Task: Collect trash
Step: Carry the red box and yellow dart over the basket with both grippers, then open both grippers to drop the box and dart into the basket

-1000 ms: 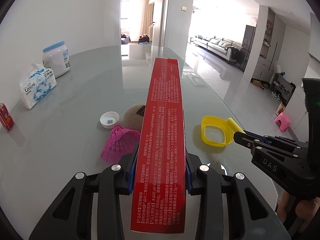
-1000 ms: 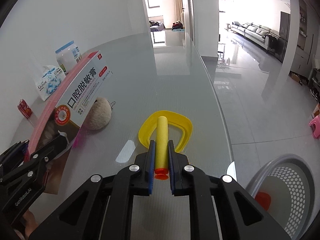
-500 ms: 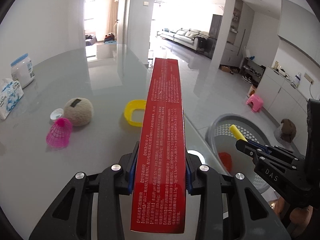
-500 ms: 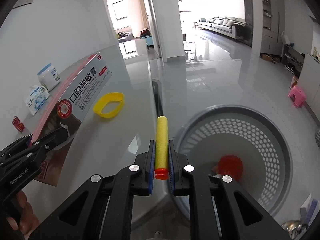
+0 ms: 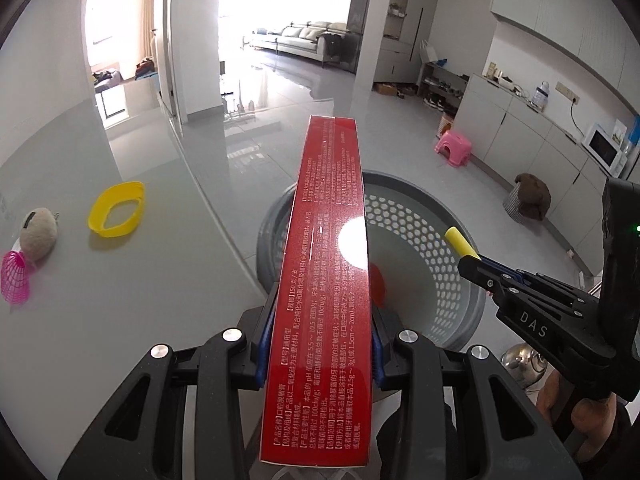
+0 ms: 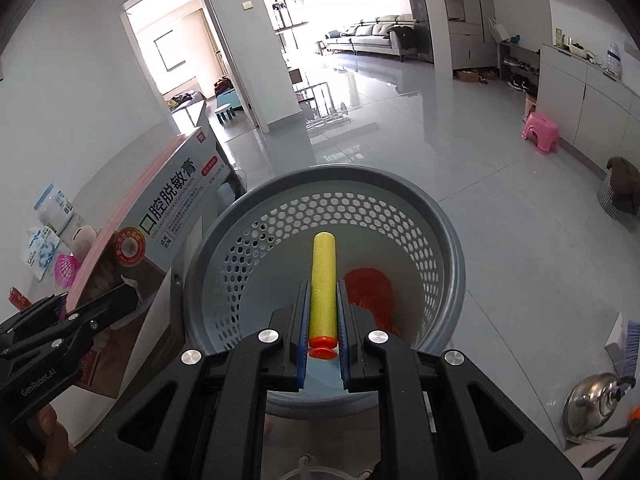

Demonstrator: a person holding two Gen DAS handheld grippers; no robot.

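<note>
Red cardboard fills your left hand-held gripper [image 5: 320,354]: its blue pads are pressed against both long sides of the toothpaste box [image 5: 326,280], partly closed to the box's width, and the box runs forward along the fingers with its far end reaching over the near rim of the grey basket [image 5: 456,332]. From the right wrist view the same box shows its white printed face, tilted, just left of the basket.

Your right hand-held gripper [image 6: 323,336] is nearly closed on the foam dart [image 6: 323,276], yellow with an orange tip at the near end. The pads clamp the dart's lower half, and the yellow shaft points forward, hanging directly above the open mouth of the basket. In the left wrist view only the dart's yellow end shows past the black fingers, also above the basket.

Inside the basket, on its pale floor, lies an orange-red piece of trash [image 6: 370,296], just right of the dart in the right wrist view.

Left of the basket, the grey desk [image 5: 120,280] carries a yellow ring [image 5: 116,210], a beige plush ball [image 5: 38,232] and a pink mesh cone [image 5: 14,278]; the ball and cone are close together, well apart from the basket. A pink stool [image 6: 540,132] stands on the floor far beyond the basket, to the right.
</note>
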